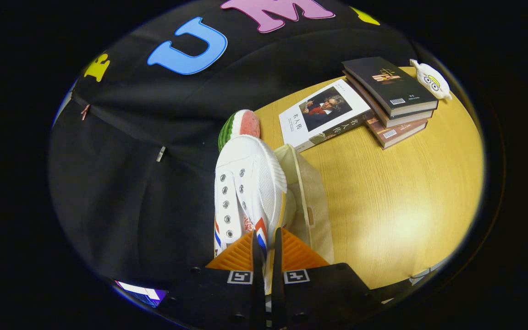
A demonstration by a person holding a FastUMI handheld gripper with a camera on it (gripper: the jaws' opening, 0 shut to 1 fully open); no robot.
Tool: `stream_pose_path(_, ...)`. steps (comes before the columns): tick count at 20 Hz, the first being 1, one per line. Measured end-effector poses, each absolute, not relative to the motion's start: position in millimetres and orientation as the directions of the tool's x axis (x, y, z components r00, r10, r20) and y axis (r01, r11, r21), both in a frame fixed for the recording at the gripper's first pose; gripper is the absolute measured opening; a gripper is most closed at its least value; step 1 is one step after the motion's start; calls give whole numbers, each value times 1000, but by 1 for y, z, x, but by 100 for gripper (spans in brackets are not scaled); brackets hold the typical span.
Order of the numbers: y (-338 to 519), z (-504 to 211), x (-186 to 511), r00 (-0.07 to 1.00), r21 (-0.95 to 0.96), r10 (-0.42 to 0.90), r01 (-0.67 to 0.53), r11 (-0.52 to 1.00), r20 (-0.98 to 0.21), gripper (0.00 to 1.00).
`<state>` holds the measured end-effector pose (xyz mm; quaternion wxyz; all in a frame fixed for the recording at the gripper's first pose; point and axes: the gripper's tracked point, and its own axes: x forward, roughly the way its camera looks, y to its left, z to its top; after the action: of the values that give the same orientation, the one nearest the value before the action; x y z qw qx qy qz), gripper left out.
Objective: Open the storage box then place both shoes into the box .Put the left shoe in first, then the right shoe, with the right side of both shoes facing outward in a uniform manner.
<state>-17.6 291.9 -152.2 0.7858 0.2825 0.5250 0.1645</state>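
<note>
Gripper view: fingers [266, 247] pinch white shoe [245, 183] (label perhaps illegible) beside box [312, 201].

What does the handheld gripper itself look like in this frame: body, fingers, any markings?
The gripper has a black body in two blocks. Each block carries a small square black-and-white marker tag near the front. Two wedge-shaped fingers with ribbed faces taper forward from the blocks. Small round screw holes dot the black body.

A black cloth wall [122, 183] hangs behind a round, light wood table [406, 201]. A bright spot of light shines on the table top near its edge.
</note>
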Motion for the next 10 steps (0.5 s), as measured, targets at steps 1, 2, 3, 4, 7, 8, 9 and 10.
stream_pose_path(1,292,-153,-19,391,611,549,43,791,-738,10)
stream_pose_path(2,290,-152,-19,394,605,543,43,795,-741,10)
stream_pose_path(3,292,-153,-20,396,605,545,35,796,-740,16)
stream_pose_path(4,298,-143,-21,401,635,576,20,772,-712,16)
stream_pose_path(7,308,-96,-10,462,742,662,-14,671,-590,65)
stream_pose_path(8,305,-91,-3,489,736,654,-35,676,-577,82)
stream_pose_path(9,300,-85,0,515,724,644,-64,687,-566,98)
stream_pose_path(10,295,-75,0,539,706,631,-93,702,-557,98)
